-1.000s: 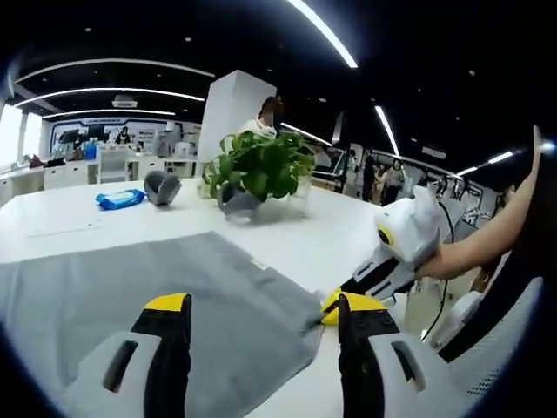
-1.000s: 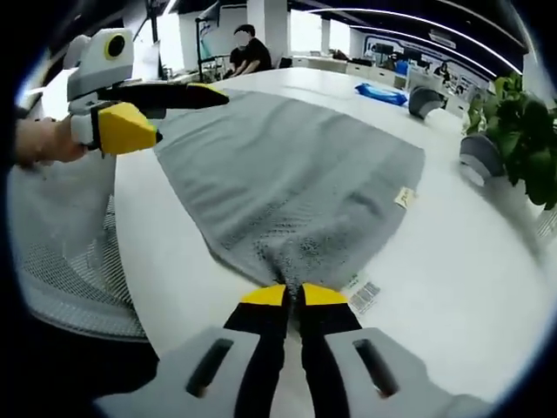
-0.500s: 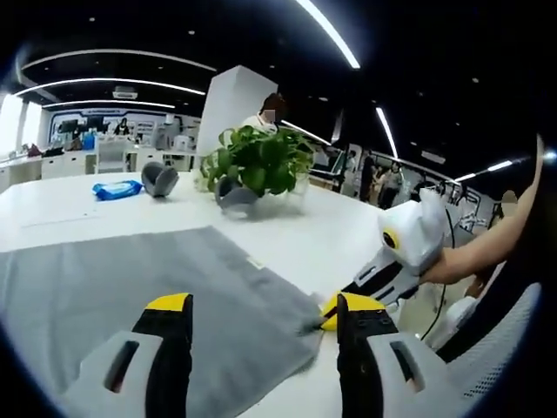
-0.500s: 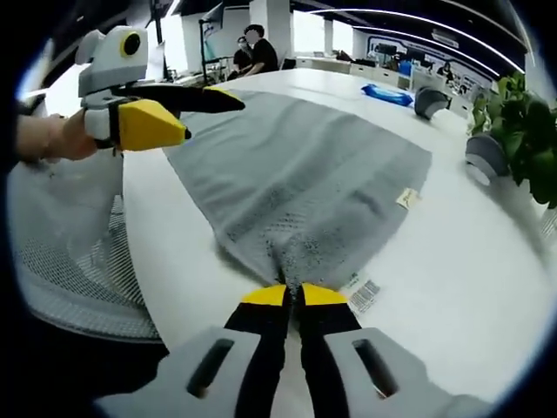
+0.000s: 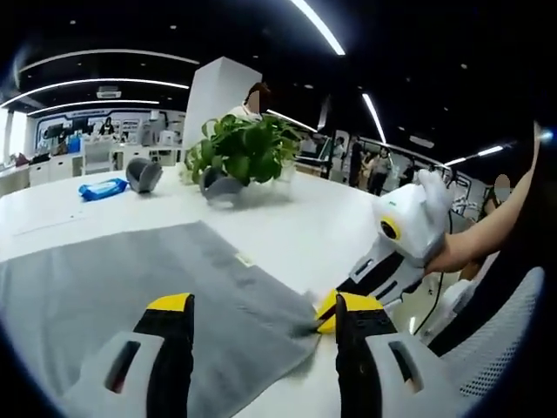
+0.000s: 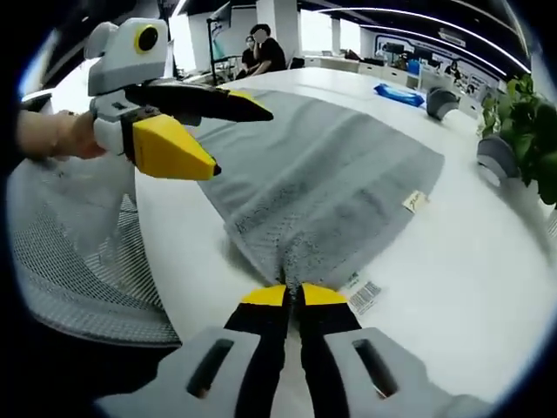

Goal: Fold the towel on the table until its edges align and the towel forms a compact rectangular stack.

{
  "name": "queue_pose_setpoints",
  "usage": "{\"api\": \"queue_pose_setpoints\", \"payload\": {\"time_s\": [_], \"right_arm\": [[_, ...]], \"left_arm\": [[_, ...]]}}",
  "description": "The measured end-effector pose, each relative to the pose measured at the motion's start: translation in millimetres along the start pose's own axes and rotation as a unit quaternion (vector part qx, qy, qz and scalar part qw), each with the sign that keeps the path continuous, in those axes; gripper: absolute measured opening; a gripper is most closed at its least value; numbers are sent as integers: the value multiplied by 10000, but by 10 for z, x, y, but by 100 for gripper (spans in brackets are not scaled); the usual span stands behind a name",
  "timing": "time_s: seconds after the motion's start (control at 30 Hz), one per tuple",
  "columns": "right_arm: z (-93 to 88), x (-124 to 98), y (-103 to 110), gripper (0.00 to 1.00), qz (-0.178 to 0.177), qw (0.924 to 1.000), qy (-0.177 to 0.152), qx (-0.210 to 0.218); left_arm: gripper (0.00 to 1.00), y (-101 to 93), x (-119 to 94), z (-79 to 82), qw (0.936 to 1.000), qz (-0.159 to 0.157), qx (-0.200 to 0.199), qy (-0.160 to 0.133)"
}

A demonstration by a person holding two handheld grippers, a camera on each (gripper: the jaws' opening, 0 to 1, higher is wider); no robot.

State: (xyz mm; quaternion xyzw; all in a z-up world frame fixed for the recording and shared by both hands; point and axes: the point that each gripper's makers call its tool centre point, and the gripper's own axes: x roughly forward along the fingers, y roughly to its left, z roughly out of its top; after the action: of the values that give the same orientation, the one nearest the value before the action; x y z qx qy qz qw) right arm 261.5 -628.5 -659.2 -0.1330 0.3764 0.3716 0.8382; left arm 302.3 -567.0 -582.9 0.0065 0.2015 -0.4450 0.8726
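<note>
The grey towel (image 6: 322, 187) lies flat and single-layered on the white tabletop (image 6: 470, 287), so no fold is made yet; every fold is left to do. The right tool (image 6: 291, 296) is clamped on the towel's near corner, beside its sewn label (image 6: 361, 294). The left tool (image 5: 257, 309) stands with jaws apart over the towel's near edge, gripping nothing. Beyond the towel sit a potted plant (image 5: 239, 152) and a blue packet (image 5: 100, 188). The towel's near-left portion is cut off in the left gripper view.

white table (image 5: 305, 226), grey towel (image 5: 113, 287), potted plant (image 5: 239, 157)
</note>
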Motion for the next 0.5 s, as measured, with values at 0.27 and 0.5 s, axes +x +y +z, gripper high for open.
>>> {"api": "queue_pose_setpoints", "payload": {"time_s": [0.27, 0.5], "right_arm": [[30, -56, 11, 1, 20, 9988, -153, 466], [189, -189, 29, 1, -117, 9994, -318, -75]], "left_arm": [[66, -121, 40, -175, 9986, -188, 282, 404], [57, -183, 41, -175, 9963, -303, 674, 447]]}}
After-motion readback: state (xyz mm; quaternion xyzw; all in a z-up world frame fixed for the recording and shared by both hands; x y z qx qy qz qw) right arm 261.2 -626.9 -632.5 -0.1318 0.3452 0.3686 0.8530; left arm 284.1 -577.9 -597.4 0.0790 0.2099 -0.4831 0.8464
